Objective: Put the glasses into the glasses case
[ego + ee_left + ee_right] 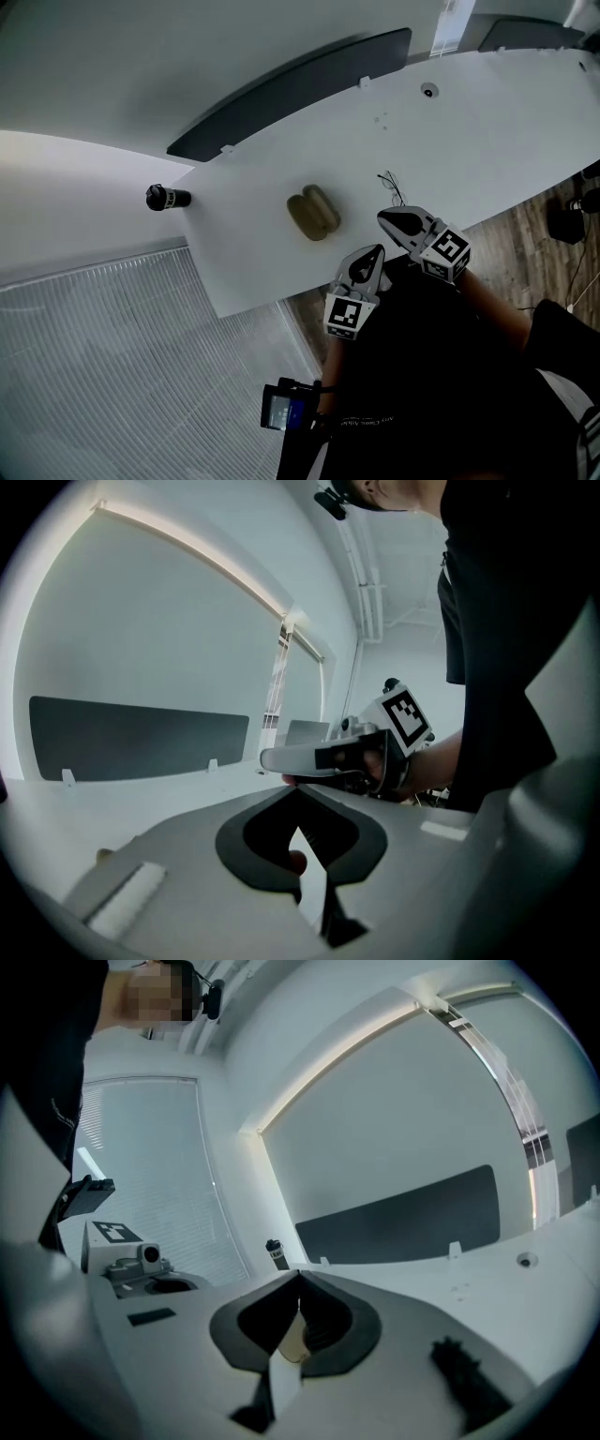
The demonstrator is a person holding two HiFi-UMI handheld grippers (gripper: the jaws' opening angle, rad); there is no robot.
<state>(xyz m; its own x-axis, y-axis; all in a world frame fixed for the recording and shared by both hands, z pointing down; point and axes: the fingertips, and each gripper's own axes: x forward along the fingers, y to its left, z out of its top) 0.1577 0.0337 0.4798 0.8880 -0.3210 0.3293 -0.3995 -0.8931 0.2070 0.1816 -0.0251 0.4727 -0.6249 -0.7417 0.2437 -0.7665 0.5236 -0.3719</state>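
Nearest the person, the left gripper [298, 794] hung at the table's [469, 141] near edge, its jaws pressed together at the tips with nothing between them. Just beyond it the right gripper [299, 1277] reached over the tabletop, its jaws likewise closed and empty.

The glasses [392, 187] lay on the table just past the right gripper's tips, not touching them. The tan case [314, 214] sat to their left, near both grippers but apart from each, and apart from the glasses.

Only the head view showed the glasses, as thin dark wire. The right gripper view caught a sliver of the case through the slit below its jaw tips, while the left gripper view showed neither. Instead it looked across at the right gripper, with its marker cube [408, 719] and the hand [417, 766] around it.

Farther off, a black bottle [167, 197] lay at the table's left corner, and a dark panel [291, 94] ran along the far edge.
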